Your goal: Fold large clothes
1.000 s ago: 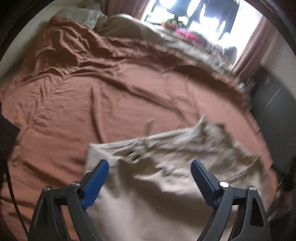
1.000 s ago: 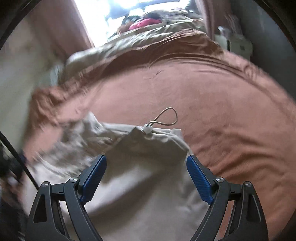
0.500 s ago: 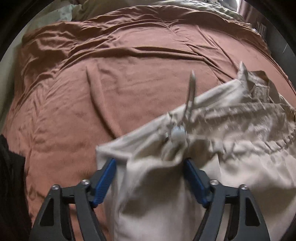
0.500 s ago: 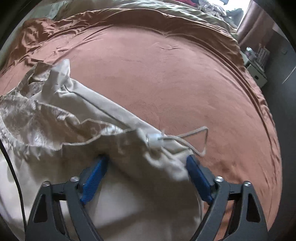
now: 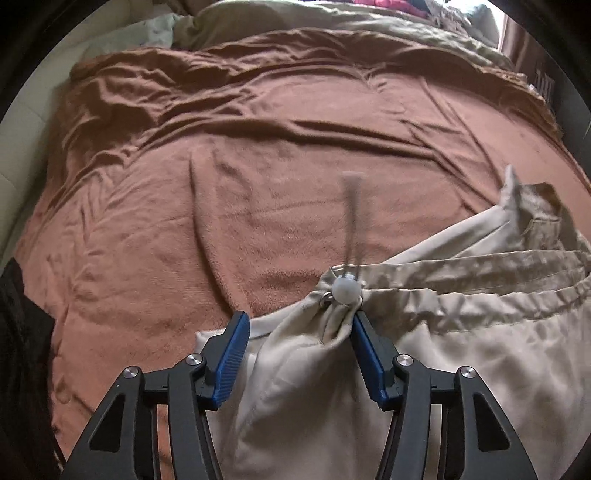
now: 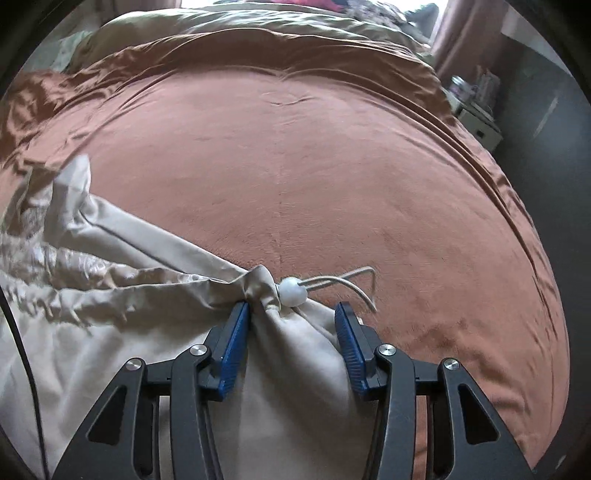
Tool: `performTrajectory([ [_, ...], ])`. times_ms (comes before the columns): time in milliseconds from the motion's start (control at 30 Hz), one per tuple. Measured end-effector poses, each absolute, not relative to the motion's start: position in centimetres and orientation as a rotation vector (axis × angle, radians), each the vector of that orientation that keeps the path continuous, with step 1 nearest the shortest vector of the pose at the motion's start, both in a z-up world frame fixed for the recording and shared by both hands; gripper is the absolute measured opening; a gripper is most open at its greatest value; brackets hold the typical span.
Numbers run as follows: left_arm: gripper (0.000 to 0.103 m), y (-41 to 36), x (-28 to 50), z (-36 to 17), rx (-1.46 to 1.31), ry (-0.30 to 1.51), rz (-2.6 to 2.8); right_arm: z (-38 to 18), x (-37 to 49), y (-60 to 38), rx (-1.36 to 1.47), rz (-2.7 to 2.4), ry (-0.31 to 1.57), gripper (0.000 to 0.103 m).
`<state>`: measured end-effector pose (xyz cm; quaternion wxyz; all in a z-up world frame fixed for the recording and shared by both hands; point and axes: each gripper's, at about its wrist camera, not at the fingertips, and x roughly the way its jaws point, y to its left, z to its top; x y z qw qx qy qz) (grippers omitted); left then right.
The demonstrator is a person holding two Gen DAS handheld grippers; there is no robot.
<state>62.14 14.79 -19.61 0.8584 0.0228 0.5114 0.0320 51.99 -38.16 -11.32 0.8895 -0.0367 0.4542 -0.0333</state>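
Observation:
A large beige garment (image 5: 461,350) lies crumpled on a brown blanket (image 5: 258,166), its drawstring hem bunched. In the left wrist view my left gripper (image 5: 297,325) straddles one hem corner just below a white cord toggle (image 5: 346,290). Its jaws are closing; the right pad touches the fold and the left pad stands clear. In the right wrist view my right gripper (image 6: 291,314) straddles the garment's (image 6: 110,332) other hem corner by a second toggle (image 6: 293,291) with its cord loop (image 6: 354,280). Its jaws are closing too, with cloth between them.
The brown blanket (image 6: 295,166) covers the whole bed. An olive duvet (image 5: 332,22) and a pale pillow (image 5: 159,29) lie at the far end. A bedside shelf (image 6: 476,110) stands beyond the right edge. A dark cable (image 6: 18,350) hangs at the left.
Both grippers tipped down and came in over the garment's hem corners. Their jaws narrowed from wide apart to close around the bunched cloth. The left cord swung up.

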Motion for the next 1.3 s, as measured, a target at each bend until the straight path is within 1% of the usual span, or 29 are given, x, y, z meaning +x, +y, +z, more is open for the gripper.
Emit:
performTrajectory([
  [33,0.059,14.8,61.7,-18.9,0.031,1.066,0.054,-10.8,51.6,-38.4,-0.060,-0.069,0.946,0.045],
  [100,0.064,15.2,60.6,-17.7,-0.028,1.061,0.023,-10.2,50.8,-38.6,-0.028,-0.044,0.952,0.045],
  [133,0.065,15.4,60.0,-17.1,-0.061,1.056,0.014,-9.8,50.0,-38.8,0.004,0.001,0.955,0.045],
  [267,0.065,15.9,56.6,-14.8,-0.128,1.007,0.005,-8.7,46.8,-39.6,0.039,0.026,0.945,0.046],
  [400,0.065,15.7,52.2,-13.6,-0.159,0.977,-0.011,-7.7,43.3,-39.8,0.092,0.056,0.921,0.046],
  [600,0.065,16.5,45.5,-13.6,-0.257,0.958,-0.016,-6.0,37.1,-38.1,0.131,0.137,0.875,0.046],
  [767,0.065,17.3,40.0,-13.8,-0.356,0.935,-0.016,-4.6,33.5,-36.6,0.147,0.211,0.843,0.046],
  [967,0.065,18.7,35.0,-13.8,-0.432,0.906,-0.003,-2.9,28.8,-34.2,0.124,0.254,0.809,0.046],
  [1133,0.065,19.6,31.6,-15.0,-0.510,0.903,-0.003,-2.8,25.3,-31.0,0.086,0.293,0.804,0.046],
  [1300,0.065,20.6,29.2,-16.5,-0.575,0.905,-0.005,-4.5,23.6,-27.5,0.062,0.337,0.833,0.046],
])
